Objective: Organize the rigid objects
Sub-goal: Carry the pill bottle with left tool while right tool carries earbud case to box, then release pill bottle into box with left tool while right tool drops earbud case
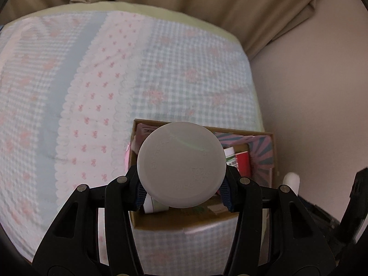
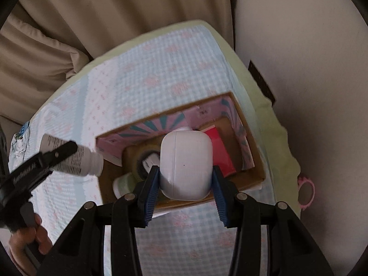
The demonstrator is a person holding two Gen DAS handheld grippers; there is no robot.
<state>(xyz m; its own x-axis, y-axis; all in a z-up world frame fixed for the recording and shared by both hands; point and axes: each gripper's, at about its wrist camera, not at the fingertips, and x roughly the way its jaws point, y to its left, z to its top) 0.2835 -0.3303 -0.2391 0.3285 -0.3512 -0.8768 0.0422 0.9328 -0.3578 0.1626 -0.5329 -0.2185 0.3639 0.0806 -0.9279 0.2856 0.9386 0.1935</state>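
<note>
Both claws grip bottles over the cardboard box: left claw clenched on a round-bottomed white bottle, right claw on a squarish white bottle; bedspread lies bare beyond.

1. The left wrist view looks forward and down along its own fingers, from the near edge of the bed. It faces the checked bedspread and the beige curtain behind.
2. It sits very close to the cardboard box, which lies just under the fingertips at lower centre.
3. The right wrist view looks steeply down from nearer the wall side, with the box filling its middle.
4. Both views share the box, the bedspread and the curtain.
5. The right wrist view also takes in the left gripper at its left edge.
</note>
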